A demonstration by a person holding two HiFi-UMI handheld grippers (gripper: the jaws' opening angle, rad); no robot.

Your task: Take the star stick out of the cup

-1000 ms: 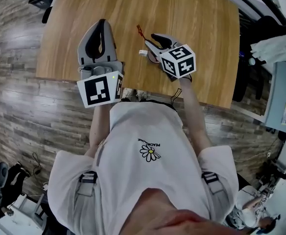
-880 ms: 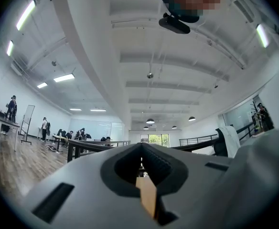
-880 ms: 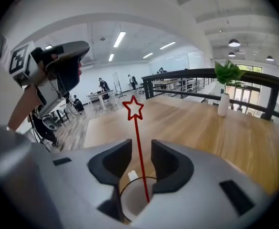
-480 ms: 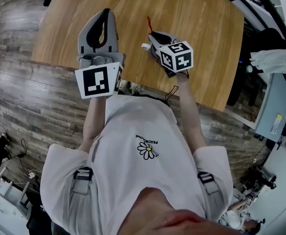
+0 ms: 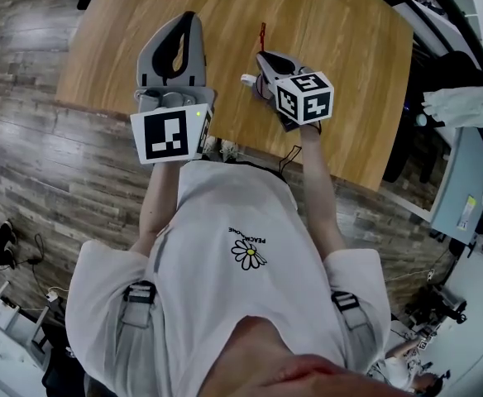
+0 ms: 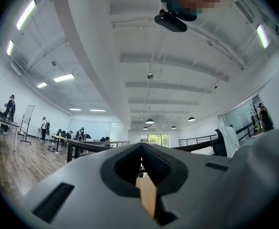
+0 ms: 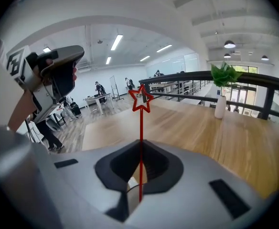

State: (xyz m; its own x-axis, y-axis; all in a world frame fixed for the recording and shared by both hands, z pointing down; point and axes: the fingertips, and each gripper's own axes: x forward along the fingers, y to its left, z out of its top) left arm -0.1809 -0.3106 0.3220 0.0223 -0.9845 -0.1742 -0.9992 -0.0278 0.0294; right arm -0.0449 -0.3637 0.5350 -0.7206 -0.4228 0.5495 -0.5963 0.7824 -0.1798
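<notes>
A thin red star stick (image 7: pixel 141 99) stands upright between the jaws of my right gripper (image 7: pixel 140 144). Those jaws have just been closing and now pinch the shaft. In the head view the red star stick (image 5: pixel 262 35) pokes out past my right gripper (image 5: pixel 263 57) over the wooden table. Beside that gripper a small white piece, probably the cup (image 5: pixel 246 79), peeks out; the rest of it is hidden. My left gripper (image 5: pixel 184 20) hovers to the left, its tips together with nothing between them. In its own view, my left gripper (image 6: pixel 142 148) points out into the room.
The wooden table (image 5: pixel 349 73) stretches ahead, its near edge just under both grippers. At its far end stands a white vase with a green plant (image 7: pixel 220 104). A railing runs behind the table, and people work at desks far off.
The right gripper's jaws have closed onto the stick. Its red tip, which leaned left before, now points straight away from the gripper. The left gripper has hardly moved.
</notes>
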